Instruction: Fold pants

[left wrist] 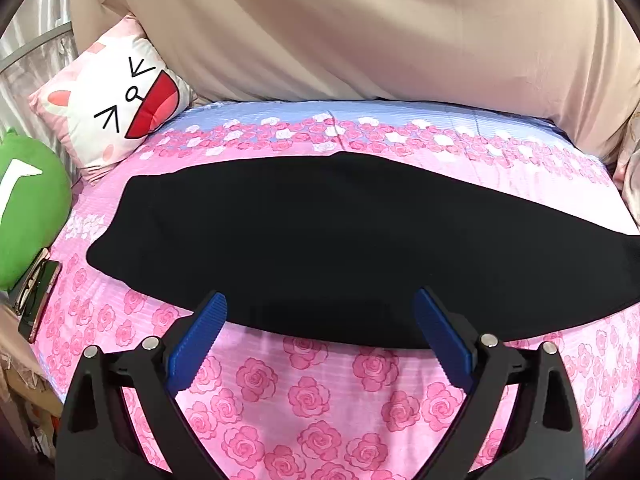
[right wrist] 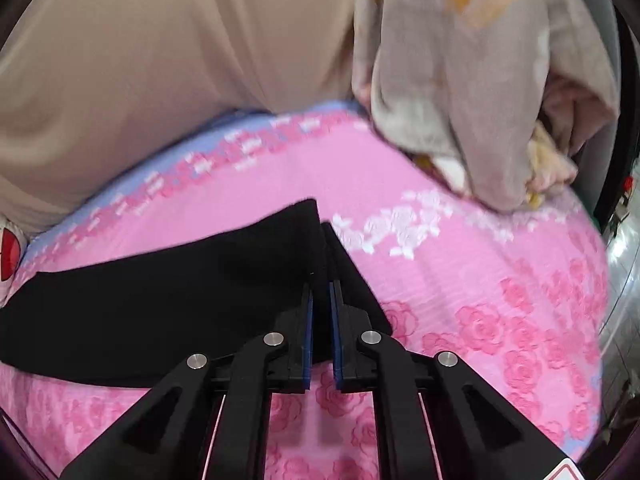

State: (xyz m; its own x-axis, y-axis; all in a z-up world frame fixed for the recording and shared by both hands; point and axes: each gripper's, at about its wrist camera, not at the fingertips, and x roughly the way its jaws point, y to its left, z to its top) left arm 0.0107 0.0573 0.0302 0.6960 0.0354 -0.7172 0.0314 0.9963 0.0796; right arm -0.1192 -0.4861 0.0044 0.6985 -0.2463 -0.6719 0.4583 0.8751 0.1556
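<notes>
**Black pants: leg end gripped for folding**

Item: black pants (left wrist: 320, 240), laid lengthwise across the rose-print bedsheet (left wrist: 320, 400), apparently already doubled leg on leg. The leg end is pinched and raised off the sheet in the right wrist view (right wrist: 256, 280); the rest lies flat.

Right gripper (right wrist: 321, 304): jaws closed to a narrow slit, black fabric clamped between the blue pads.

Left gripper (left wrist: 320, 312): jaws spread wide, nothing held, poised above the near edge of the pants around mid-length.

Handling note: the step in hand is judged to be carrying the leg end over toward the waistband. The hem is best kept taut and level so both layers travel together; the near edge could be pinned by the free gripper to fix the fold line.

Surroundings: cat-face pillow (left wrist: 120, 100), green plush (left wrist: 28, 208), phone (left wrist: 38, 292) at the bed edge, beige curtain (left wrist: 360, 28), heaped bedding (right wrist: 480, 80).
</notes>
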